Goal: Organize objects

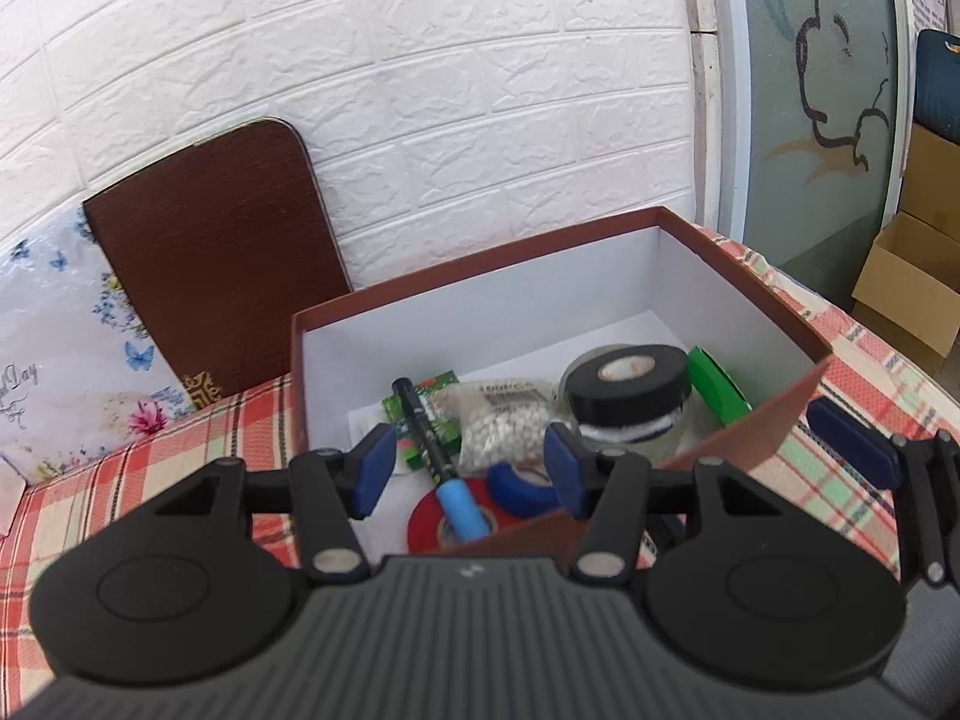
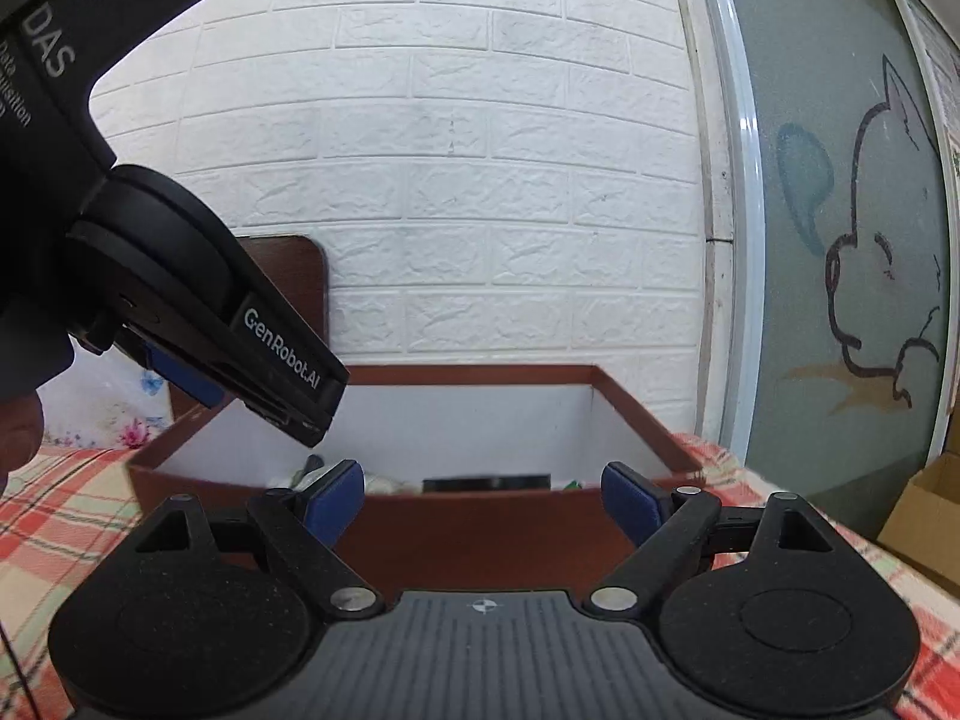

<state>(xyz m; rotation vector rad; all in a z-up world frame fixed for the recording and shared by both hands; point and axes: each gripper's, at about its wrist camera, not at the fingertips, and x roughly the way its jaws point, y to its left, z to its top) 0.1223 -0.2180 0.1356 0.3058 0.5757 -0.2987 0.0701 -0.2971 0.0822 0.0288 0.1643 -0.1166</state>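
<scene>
Left gripper (image 1: 471,474) hangs over the near edge of the brown box (image 1: 480,258), jaws apart and holding nothing. Inside lie a black tape roll (image 1: 627,390), red tape roll (image 1: 429,519), green tape roll (image 1: 717,384), blue-capped pen (image 1: 435,450) and bead bag (image 1: 504,429). Right gripper (image 2: 483,507) waits before the box on the checked cloth (image 1: 150,474), jaws spread wide, empty.

wall (image 1: 480,90): white brick | door (image 2: 840,240): frosted glass (cat drawing) | tablecloth (image 1: 120,492): plaid
</scene>
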